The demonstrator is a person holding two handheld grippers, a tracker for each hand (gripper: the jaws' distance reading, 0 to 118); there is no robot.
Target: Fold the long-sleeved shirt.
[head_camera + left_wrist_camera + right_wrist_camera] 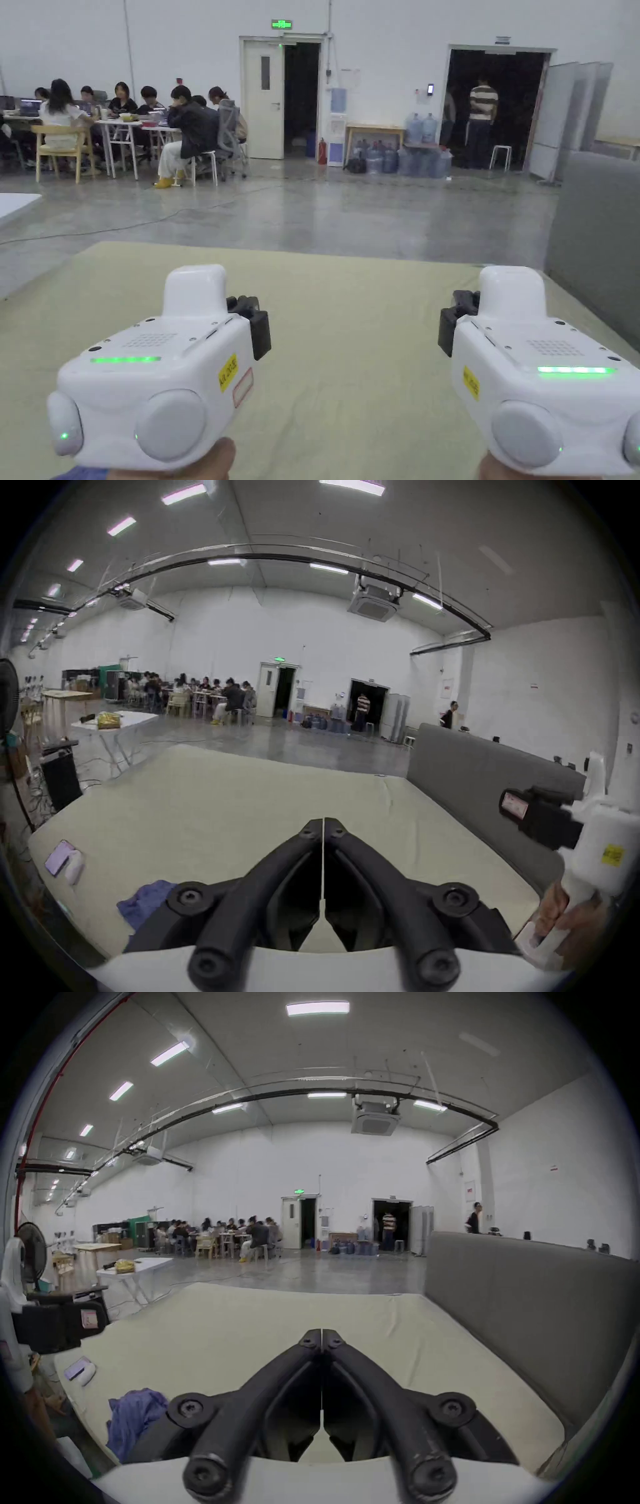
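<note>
A crumpled blue-purple shirt (133, 1419) lies in a heap at the near left edge of the pale yellow-green bed surface (350, 325); it also shows in the left gripper view as the shirt (145, 904), partly hidden behind the jaws. My left gripper (323, 823) hangs above the bed with its jaws together and nothing between them. My right gripper (322, 1335) is likewise shut and empty. In the head view both white gripper bodies, the left one (165, 375) and the right one (544, 375), are held side by side over the bed, away from the shirt.
A phone and a white object (65, 861) lie at the bed's left edge. A grey padded headboard (519, 1303) runs along the right side. Beyond the bed are a concrete floor, a white folding table (117, 722), seated people (125, 119) and two doorways.
</note>
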